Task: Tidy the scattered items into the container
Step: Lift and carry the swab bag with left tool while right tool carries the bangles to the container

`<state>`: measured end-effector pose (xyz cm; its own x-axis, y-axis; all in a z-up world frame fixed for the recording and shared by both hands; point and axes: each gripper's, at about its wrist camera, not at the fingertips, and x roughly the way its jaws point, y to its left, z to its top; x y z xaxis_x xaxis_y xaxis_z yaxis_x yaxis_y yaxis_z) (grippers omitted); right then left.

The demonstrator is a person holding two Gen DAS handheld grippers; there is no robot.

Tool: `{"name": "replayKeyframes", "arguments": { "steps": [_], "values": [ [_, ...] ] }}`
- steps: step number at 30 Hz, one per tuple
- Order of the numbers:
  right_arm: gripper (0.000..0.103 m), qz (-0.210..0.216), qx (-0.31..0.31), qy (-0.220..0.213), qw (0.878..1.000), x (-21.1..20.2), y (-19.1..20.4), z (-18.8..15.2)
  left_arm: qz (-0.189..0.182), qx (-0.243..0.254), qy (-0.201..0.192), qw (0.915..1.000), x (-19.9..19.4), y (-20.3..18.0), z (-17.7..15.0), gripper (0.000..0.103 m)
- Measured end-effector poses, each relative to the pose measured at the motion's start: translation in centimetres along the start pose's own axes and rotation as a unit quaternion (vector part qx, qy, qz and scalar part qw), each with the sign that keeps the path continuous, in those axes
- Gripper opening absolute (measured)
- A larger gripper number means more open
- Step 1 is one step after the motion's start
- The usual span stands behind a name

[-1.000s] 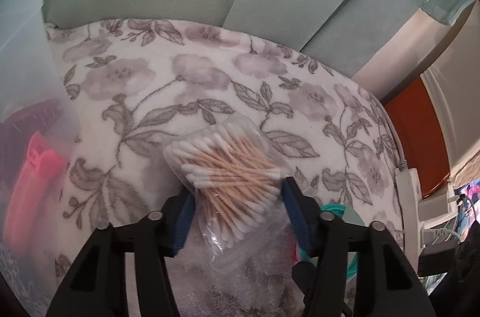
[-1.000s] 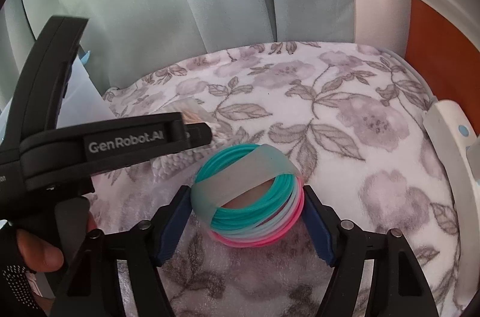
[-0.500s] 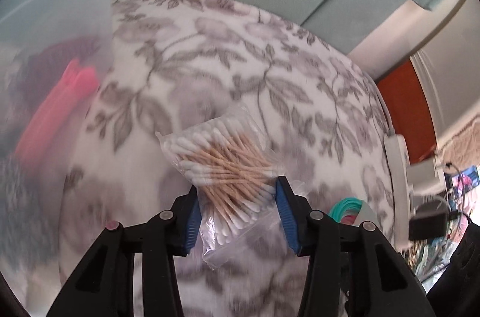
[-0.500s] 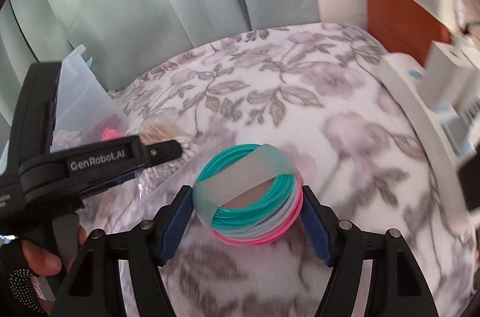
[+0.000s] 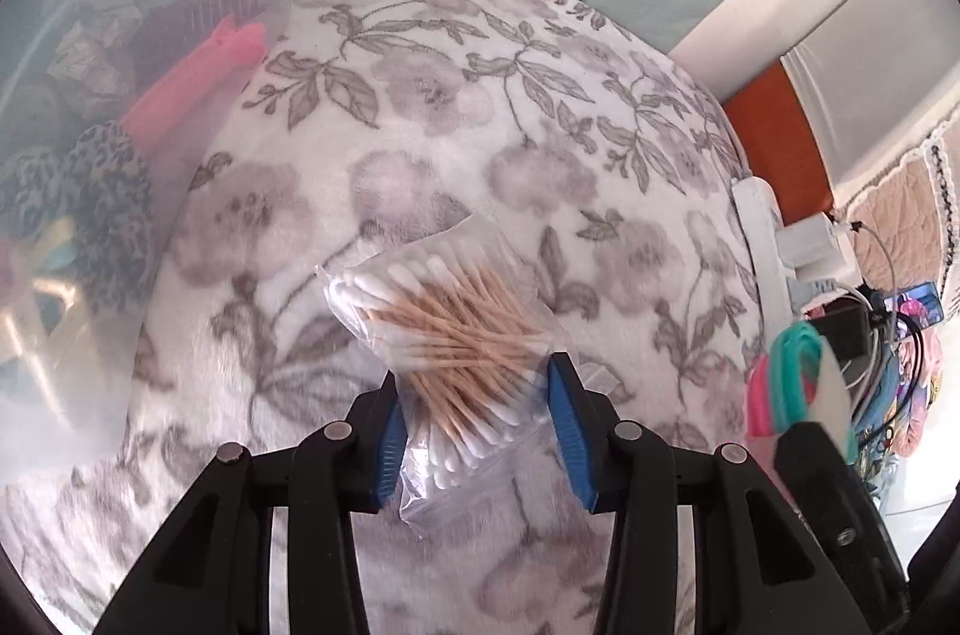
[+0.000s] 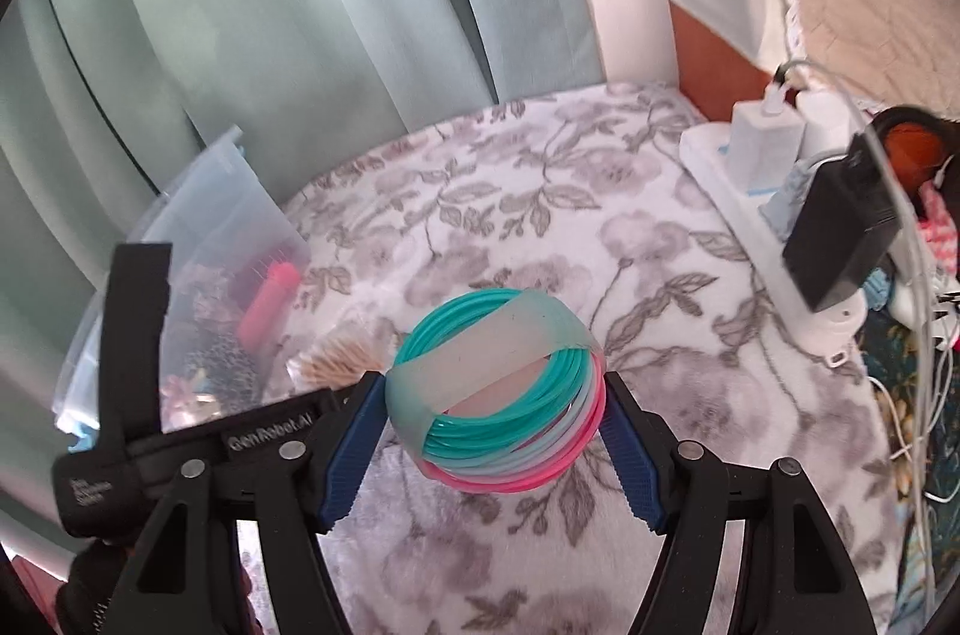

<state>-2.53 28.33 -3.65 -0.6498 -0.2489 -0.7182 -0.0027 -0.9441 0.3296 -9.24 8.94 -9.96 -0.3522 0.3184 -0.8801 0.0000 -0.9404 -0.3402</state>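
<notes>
My left gripper [image 5: 474, 377] is shut on a clear bag of cotton swabs [image 5: 456, 329], held just above the floral blanket [image 5: 480, 95]. The translucent plastic container [image 5: 90, 95] fills the left side of the left wrist view, with a pink clip and patterned pieces inside. My right gripper [image 6: 493, 395] is shut on a bundle of teal, pale blue and pink rings [image 6: 480, 365] wrapped in a frosted band, lifted off the blanket. In the right wrist view the container [image 6: 222, 215] stands at the left, behind the left gripper's black body [image 6: 180, 425] and the swab bag [image 6: 336, 365].
A white power strip [image 6: 774, 191] with chargers, a black adapter and loose cables lies along the blanket's right edge. Pale green curtains [image 6: 300, 5] hang behind the container and blanket. The ring bundle [image 5: 792, 377] shows at the right of the left wrist view.
Both grippers have carried their loads leftward and a little upward. The container has grown larger in both views. The ring bundle has come into the left wrist view at the right.
</notes>
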Motion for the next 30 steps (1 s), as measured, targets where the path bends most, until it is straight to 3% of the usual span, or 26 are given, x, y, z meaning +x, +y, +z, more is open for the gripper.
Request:
{"name": "replayKeyframes", "arguments": {
  "steps": [14, 30],
  "values": [
    [0.073, 0.009, -0.02, -0.085, 0.996, -8.7, 3.4, -0.3, -0.038, 0.036, -0.095, 0.9942, -10.7, -2.2, -1.7, 0.045],
    [0.073, 0.034, -0.061, -0.161, 0.984, -15.2, 8.3, 0.8, -0.073, 0.019, -0.205, 0.9758, -21.6, 0.3, -1.3, 0.045]
  ]
}}
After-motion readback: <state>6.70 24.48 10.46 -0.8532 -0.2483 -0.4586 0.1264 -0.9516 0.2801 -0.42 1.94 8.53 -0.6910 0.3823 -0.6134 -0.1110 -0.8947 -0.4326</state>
